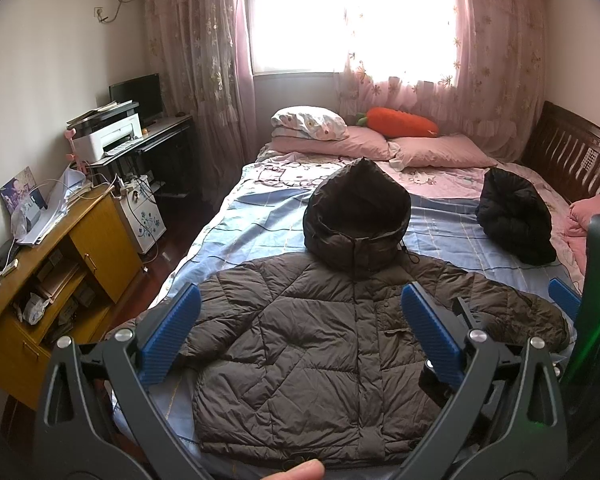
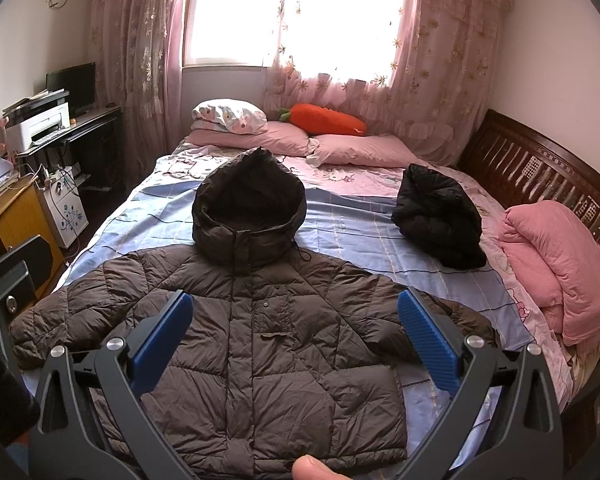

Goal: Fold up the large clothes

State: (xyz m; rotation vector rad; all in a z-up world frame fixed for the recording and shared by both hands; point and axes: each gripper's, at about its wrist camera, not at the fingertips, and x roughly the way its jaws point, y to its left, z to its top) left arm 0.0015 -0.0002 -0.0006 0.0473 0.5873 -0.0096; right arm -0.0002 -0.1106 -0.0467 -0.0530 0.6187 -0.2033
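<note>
1. A brown quilted hooded jacket [image 2: 252, 344] lies flat on its back on the bed [image 2: 380, 216], front side up, sleeves spread out to 9 and 3 o'clock, hood pointing toward 12 o'clock.
2. The left hand-held gripper [image 1: 300, 320] hangs above the jacket's chest with its blue fingers [image 1: 428, 328] spread wide, holding nothing.
3. The right hand-held gripper [image 2: 296, 320] is likewise spread wide and empty, hovering over the jacket's front closure; in the left wrist view part of it shows at about 3 o'clock, just beside the left one.
4. A fingertip [image 2: 312, 466] shows at 6 o'clock in the right wrist view.
5. A black jacket [image 2: 440, 216], bundled up, sits on the bed at about 2 o'clock from the brown one, well apart from it.
6. Pink pillows [image 2: 360, 148] and a carrot-shaped cushion [image 2: 328, 120] lie at 12 o'clock under the curtained window [image 2: 300, 12].
7. A folded pink blanket [image 2: 556, 264] rests at 3 o'clock by the wooden bed frame [image 2: 540, 168].
8. A tabletop [image 1: 156, 128] at 10 o'clock carries a printer [image 1: 108, 132] and a monitor [image 1: 138, 94].
</note>
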